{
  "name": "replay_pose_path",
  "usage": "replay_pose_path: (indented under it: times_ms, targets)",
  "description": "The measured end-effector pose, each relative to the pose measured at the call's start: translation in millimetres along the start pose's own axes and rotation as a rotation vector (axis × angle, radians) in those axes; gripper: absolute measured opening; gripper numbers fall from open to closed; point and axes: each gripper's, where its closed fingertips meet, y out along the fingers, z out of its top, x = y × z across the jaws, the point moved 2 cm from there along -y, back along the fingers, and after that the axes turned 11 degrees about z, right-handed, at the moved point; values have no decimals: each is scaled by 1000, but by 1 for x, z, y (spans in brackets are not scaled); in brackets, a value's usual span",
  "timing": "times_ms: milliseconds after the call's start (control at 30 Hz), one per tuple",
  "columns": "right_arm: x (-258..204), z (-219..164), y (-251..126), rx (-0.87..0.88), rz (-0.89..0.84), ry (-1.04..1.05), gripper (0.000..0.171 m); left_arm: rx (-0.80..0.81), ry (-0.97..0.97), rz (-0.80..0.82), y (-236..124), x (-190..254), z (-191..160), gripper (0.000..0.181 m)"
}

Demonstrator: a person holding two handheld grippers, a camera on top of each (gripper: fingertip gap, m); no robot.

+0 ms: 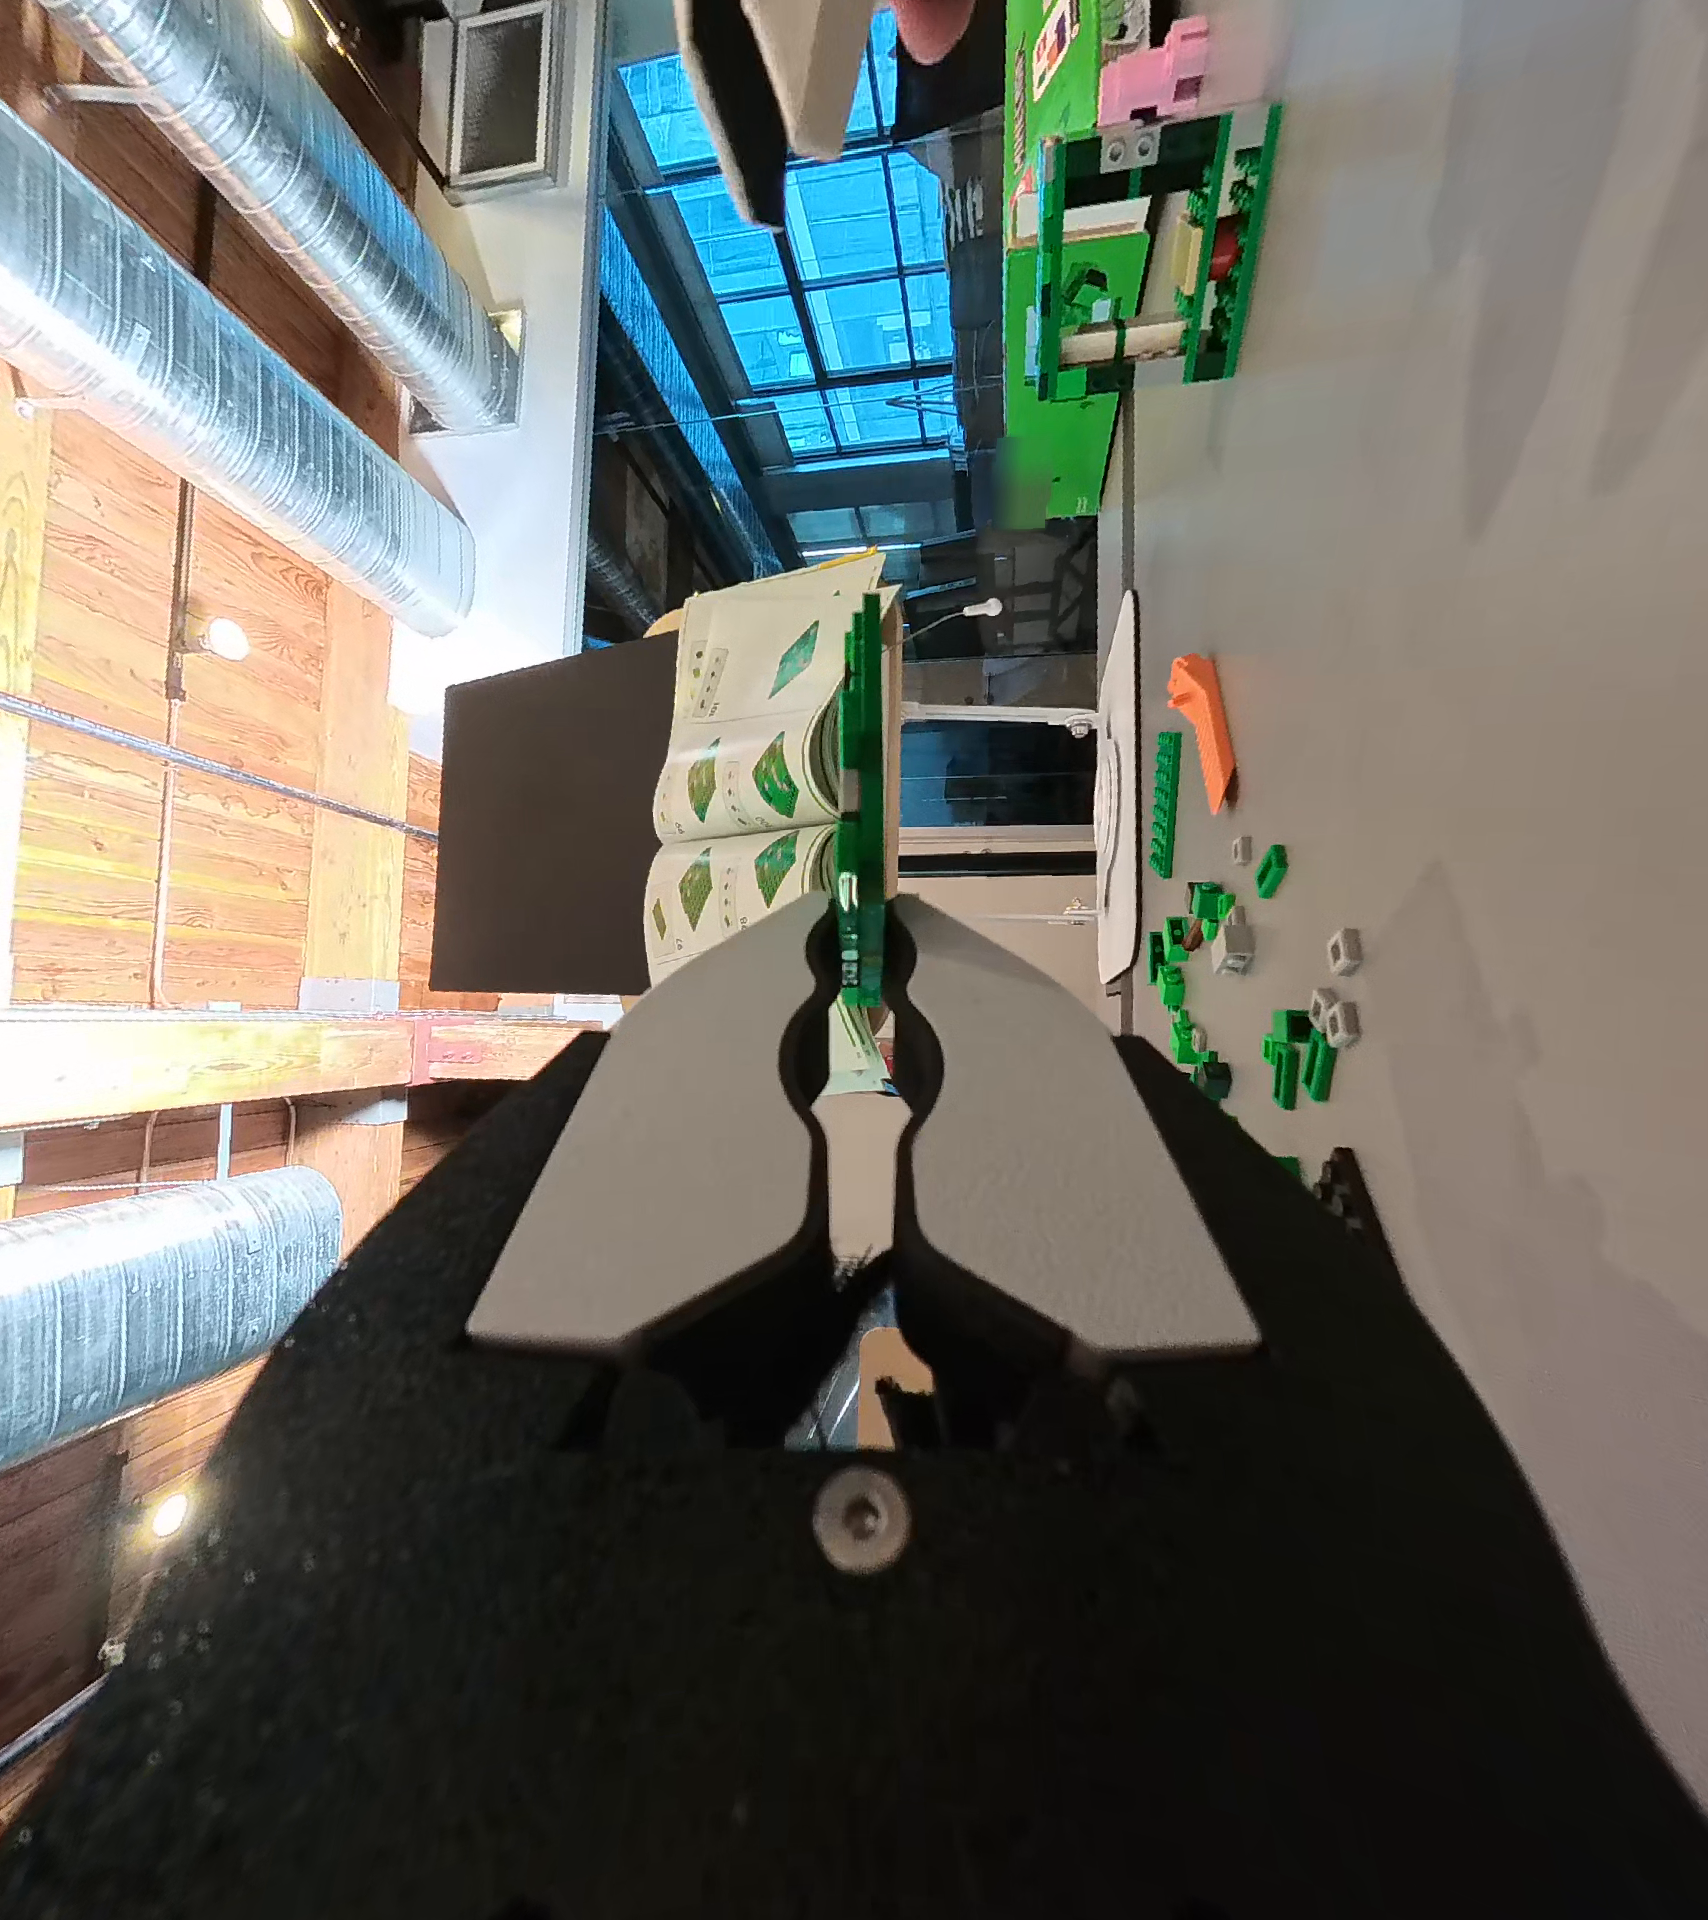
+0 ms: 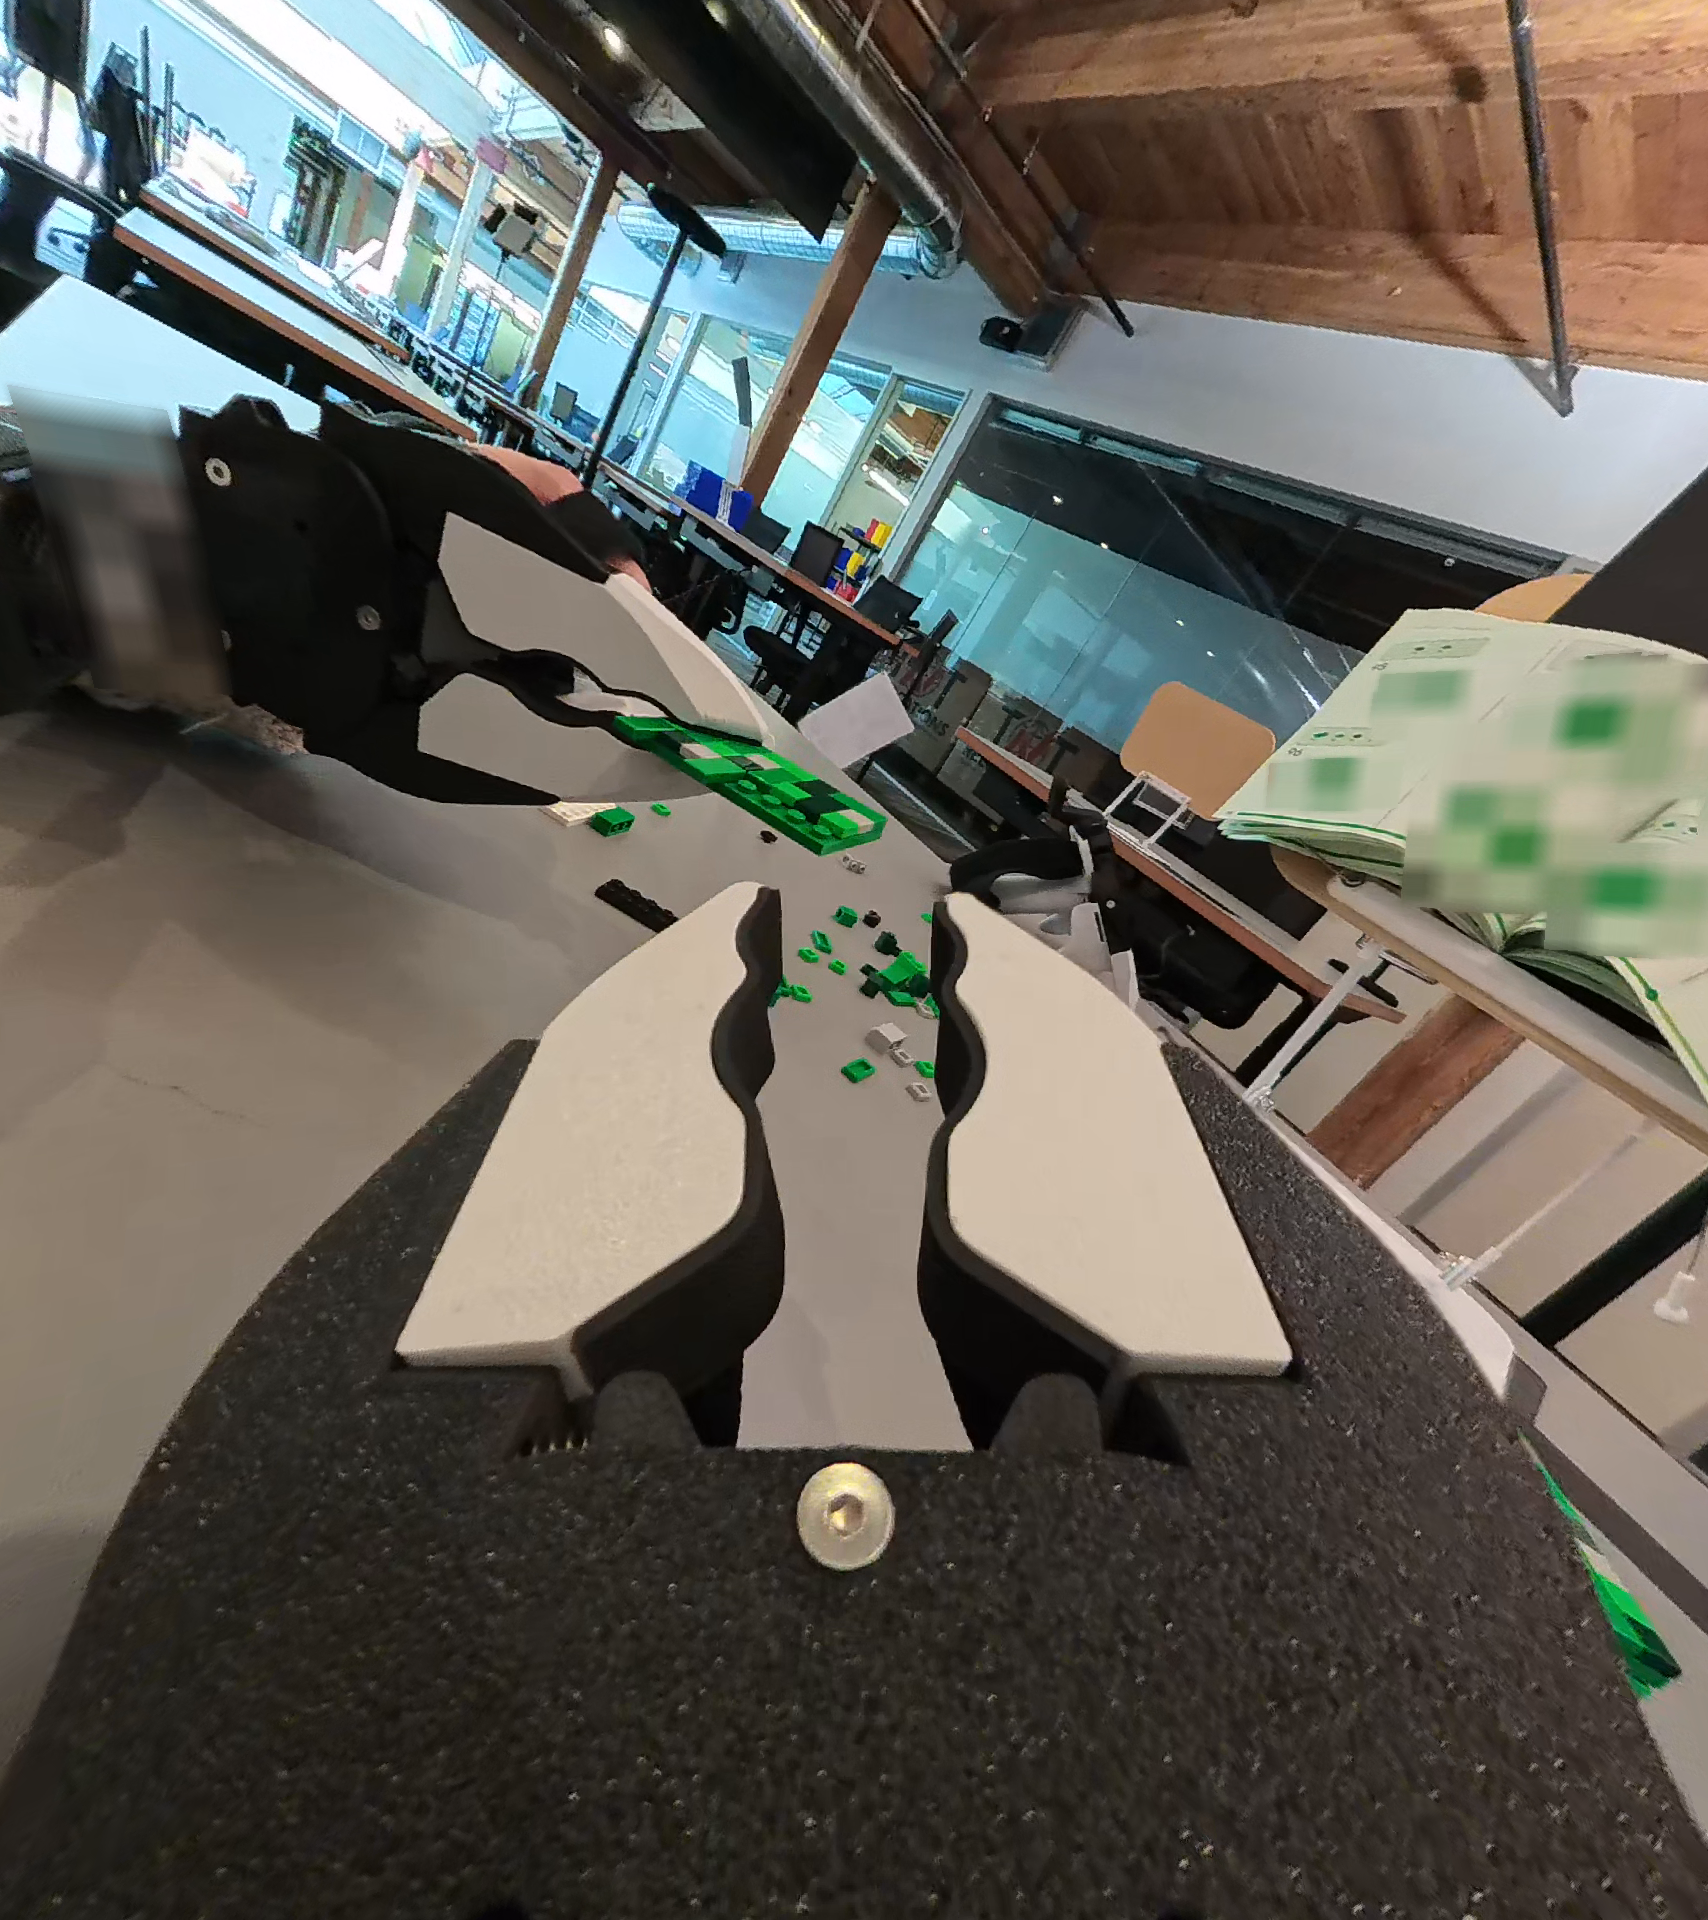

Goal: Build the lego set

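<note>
Left gripper [image 1: 865, 940] clenched on green plate [image 1: 862, 790], held edge-on above table [image 1: 1556, 727] | right gripper [image 2: 855, 914] released, empty, over loose bricks [image 2: 881, 977] | my read: fetching next piece | tip: I'd keep plate level, pinch one small brick squarely, press studs straight down.

It was an open-plan office or lab: rows of desks [image 2: 829, 582] with chairs stood beyond glass partitions [image 2: 1141, 582], under timber ceiling [image 2: 1452, 156] and exposed ducts [image 1: 154, 343].
</note>
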Motion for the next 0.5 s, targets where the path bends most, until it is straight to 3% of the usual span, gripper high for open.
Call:
replay_pose_path:
  times_ms: [500]
  targets:
    - [-1,-3,1,-22,1,-6,26,9,16,-5,0,1,3,6]
